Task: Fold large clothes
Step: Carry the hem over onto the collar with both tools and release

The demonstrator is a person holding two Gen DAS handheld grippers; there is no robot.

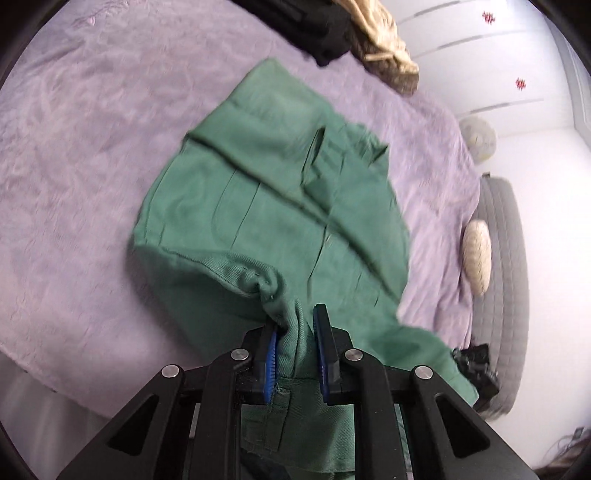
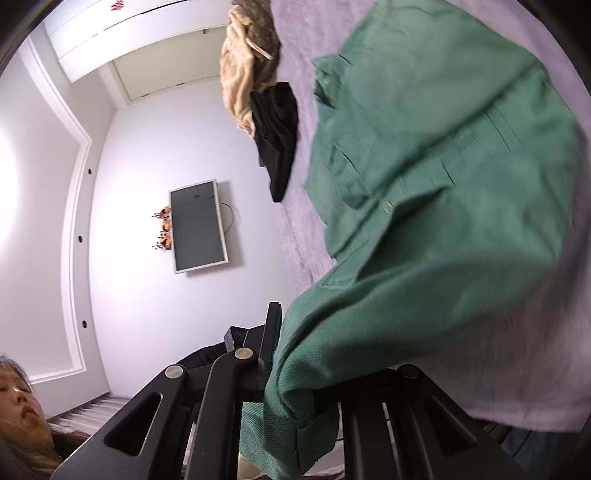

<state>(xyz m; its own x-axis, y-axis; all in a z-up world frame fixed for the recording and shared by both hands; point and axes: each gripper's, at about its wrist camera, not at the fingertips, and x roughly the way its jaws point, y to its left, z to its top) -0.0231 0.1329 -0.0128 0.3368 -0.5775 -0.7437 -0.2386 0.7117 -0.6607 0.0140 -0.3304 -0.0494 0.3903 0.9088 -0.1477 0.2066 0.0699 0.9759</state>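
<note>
The green garment [image 1: 273, 206] is lying across the lilac bed [image 1: 81, 177], its near end being lifted off the cover. The left tool [image 1: 295, 332] is gripping a bunched hem, blue pads pressing the cloth from both sides. The right tool [image 2: 291, 369] is clamped on another edge of the same garment, cloth draping over its fingers. A black garment [image 1: 317, 29] and a tan one [image 1: 384, 44] are piled toward twelve o'clock in the left wrist view, just beyond the green one.

The fold is probably being started. To do it well, both tools should be kept level and apart so the edge is staying taut, then carried toward twelve o'clock, stopping short of the pile.
</note>
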